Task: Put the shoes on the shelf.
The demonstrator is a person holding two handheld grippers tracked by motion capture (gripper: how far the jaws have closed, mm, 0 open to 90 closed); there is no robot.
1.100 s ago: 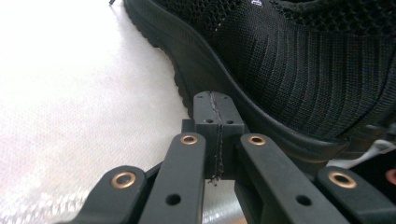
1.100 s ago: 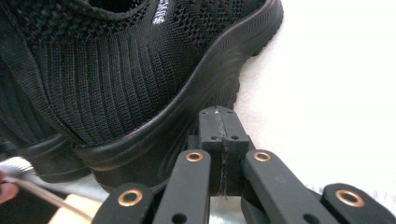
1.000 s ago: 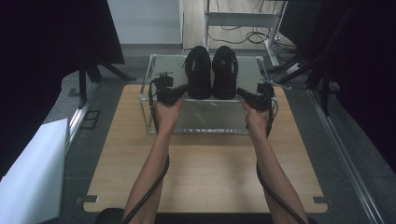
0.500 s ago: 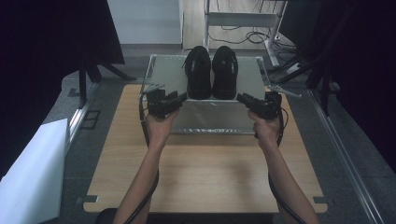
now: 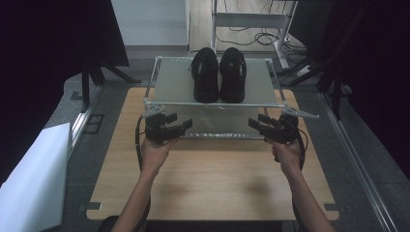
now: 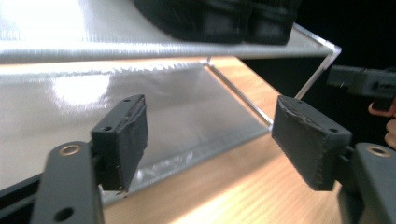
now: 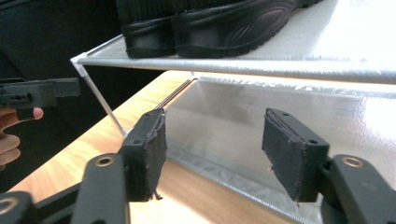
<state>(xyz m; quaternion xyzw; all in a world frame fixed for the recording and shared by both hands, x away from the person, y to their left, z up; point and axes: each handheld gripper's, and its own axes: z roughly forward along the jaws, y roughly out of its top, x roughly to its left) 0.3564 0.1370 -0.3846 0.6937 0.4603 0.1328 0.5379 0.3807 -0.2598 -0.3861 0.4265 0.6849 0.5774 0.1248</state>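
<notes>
A pair of black shoes (image 5: 218,75) stands side by side on the top shelf of a metal two-tier rack (image 5: 171,89) at the far side of the wooden table (image 5: 217,188). My left gripper (image 5: 187,124) hovers in front of the rack's left front corner, my right gripper (image 5: 252,123) in front of the right one, and they point toward each other. Both have just been opening, and nothing is between their jaws. In the left gripper view the left gripper (image 6: 210,140) frames the lower shelf (image 6: 187,112). The right gripper (image 7: 215,149) sits below the shoes (image 7: 210,21).
A white board (image 5: 34,179) leans at the table's left. Dark stands (image 5: 92,72) flank the rack, with a metal frame and cables (image 5: 251,19) behind it. A rail (image 5: 358,164) runs along the right side. Bare tabletop lies between the rack and the person.
Both hands have drawn back from the shoes on the top shelf toward the person and a little lower. Both grippers went from shut to open, with nothing in them.
</notes>
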